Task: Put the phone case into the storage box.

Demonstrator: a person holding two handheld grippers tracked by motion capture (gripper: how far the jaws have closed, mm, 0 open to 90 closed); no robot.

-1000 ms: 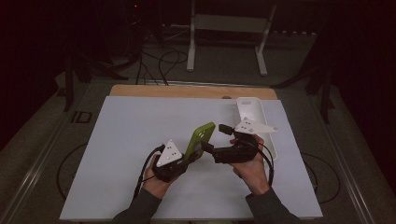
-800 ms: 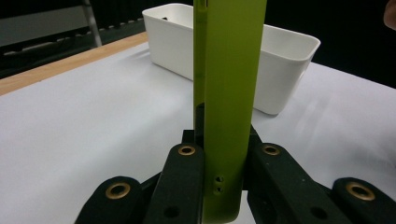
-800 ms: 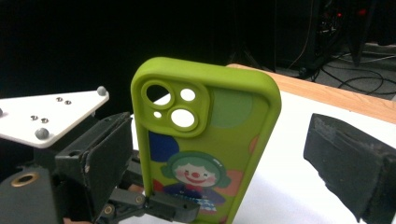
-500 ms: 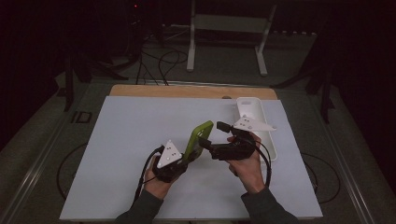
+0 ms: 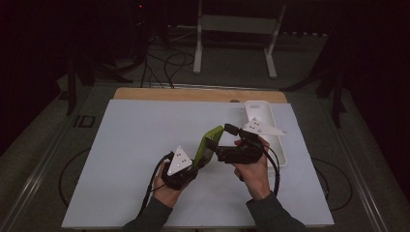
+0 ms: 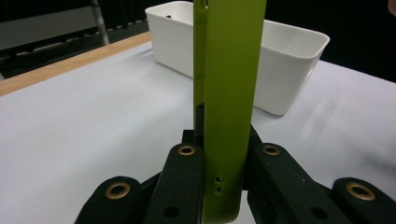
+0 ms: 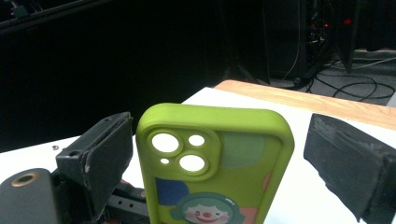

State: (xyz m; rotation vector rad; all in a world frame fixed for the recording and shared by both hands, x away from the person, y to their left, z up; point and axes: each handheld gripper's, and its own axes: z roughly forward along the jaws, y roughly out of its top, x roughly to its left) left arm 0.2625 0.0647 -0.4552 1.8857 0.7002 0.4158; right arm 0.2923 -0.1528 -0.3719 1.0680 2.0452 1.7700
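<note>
Quick count of what's on the table: one green phone case [image 5: 209,145], with one cartoon clown face on its back and three round cutouts in its camera corner. One white plastic bin [image 5: 265,126]. Two handheld grippers, the left gripper [image 5: 196,163] and the right gripper [image 5: 218,153], each with one grey three-cornered plate on top. Two hands. One white table [image 5: 135,145].

Smooth matt green phone case [image 7: 215,172], glossy white plastic bin [image 6: 285,60], wood-edged matt white table [image 5: 145,145]
</note>
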